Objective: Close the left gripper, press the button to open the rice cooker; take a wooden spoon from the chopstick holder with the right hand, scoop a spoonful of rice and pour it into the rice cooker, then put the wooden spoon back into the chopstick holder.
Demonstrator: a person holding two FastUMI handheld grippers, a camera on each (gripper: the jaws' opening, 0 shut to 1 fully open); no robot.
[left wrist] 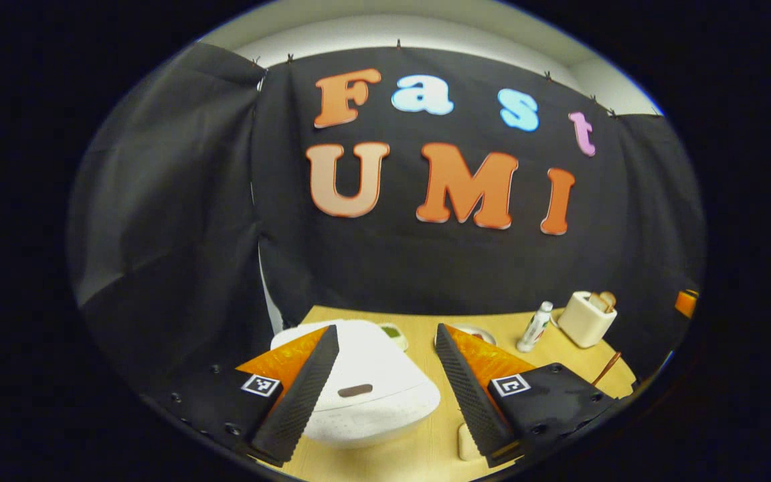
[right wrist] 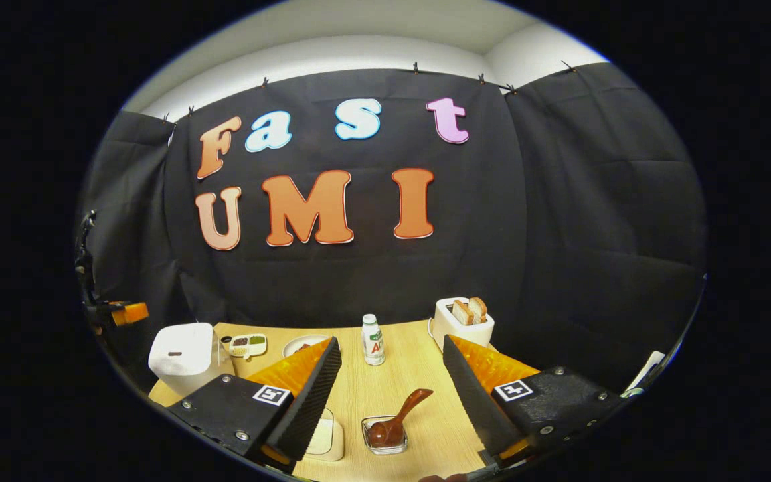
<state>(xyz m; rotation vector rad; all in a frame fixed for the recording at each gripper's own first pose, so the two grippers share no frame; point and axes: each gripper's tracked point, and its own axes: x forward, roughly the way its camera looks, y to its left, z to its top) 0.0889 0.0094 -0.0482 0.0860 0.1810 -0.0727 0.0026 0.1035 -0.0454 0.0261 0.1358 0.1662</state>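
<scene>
Even overhead light, sharp centre, fisheye-bent edges.

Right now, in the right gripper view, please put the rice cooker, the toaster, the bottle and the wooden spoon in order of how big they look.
1. Rice cooker, largest.
2. Toaster.
3. Wooden spoon and bottle: look alike; the spoon is nearer the camera, so I do not rank them.
</scene>
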